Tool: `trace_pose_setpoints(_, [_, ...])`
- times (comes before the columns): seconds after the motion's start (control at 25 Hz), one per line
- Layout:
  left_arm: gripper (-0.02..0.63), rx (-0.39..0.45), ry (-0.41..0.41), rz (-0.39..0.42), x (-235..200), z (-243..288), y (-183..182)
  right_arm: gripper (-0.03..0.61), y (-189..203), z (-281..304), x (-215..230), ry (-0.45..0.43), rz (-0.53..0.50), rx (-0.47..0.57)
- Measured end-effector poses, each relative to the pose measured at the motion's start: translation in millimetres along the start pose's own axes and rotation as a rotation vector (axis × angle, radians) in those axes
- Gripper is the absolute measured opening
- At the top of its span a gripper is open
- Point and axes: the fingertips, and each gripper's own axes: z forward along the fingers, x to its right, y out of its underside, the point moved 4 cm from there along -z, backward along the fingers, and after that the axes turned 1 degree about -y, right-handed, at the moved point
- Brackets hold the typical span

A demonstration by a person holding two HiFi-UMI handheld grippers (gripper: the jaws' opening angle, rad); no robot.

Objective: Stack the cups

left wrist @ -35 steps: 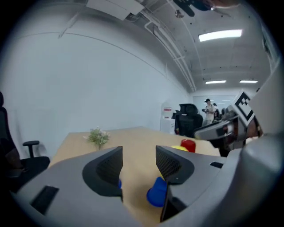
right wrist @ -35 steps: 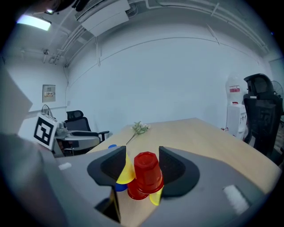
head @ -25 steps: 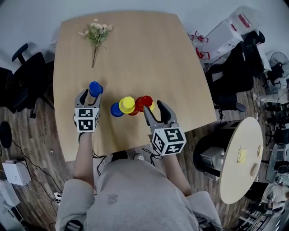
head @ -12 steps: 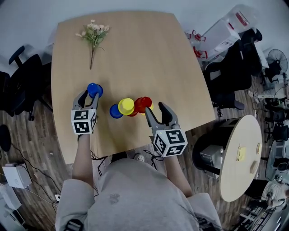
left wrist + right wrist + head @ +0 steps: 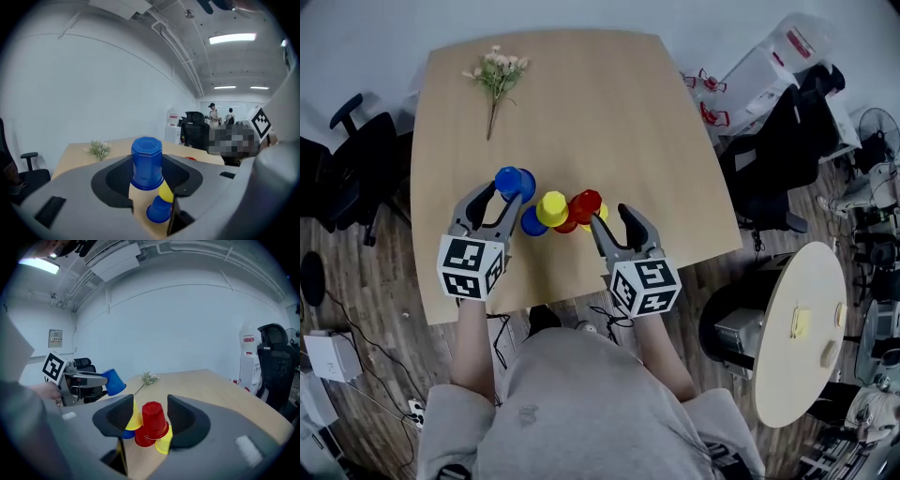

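My left gripper (image 5: 508, 194) is shut on an upside-down blue cup (image 5: 514, 182) and holds it off the table, just left of the cluster. In the left gripper view that blue cup (image 5: 146, 163) sits between the jaws. The right gripper view shows it tilted in the air (image 5: 114, 381). On the table, close together, stand a second blue cup (image 5: 532, 223), a yellow cup (image 5: 551, 208) and a red cup (image 5: 584, 203) raised on other cups. My right gripper (image 5: 615, 225) is open just right of them, touching nothing. The red cup (image 5: 153, 419) shows beyond its jaws.
A sprig of dried flowers (image 5: 497, 71) lies at the far left of the wooden table (image 5: 609, 103). Black office chairs (image 5: 352, 169) stand to the left. At the right are a black chair (image 5: 783, 155) and a round side table (image 5: 802, 323).
The left gripper closed on the blue cup, raised it and carried it right toward the cluster. The right gripper moved slightly left, closer to the red cup.
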Motion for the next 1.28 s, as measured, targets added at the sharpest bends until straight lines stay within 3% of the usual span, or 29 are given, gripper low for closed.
trace_pose_setpoints(0.2, [0.192, 0.013, 0.068, 0.053, 46, 0, -27, 0.236, -1, -18, 1, -0.019, -0.005, 0.018])
trace_pose_setpoints(0.56, [0.192, -0.077, 0.135, 0.105, 99, 29, -20, 0.236, -3, -46, 14, -0.004, 0.006, 0.04])
trace_pose_setpoints(0.88, [0.193, -0.133, 0.129, 0.13, 111, 44, -10, 0.236, 4, -60, 29, 0.028, 0.022, 0.038])
trace_pose_setpoints(1.28, [0.199, -0.129, 0.142, 0.092, 109, 50, -10, 0.236, 4, -61, 35, 0.042, 0.031, 0.037])
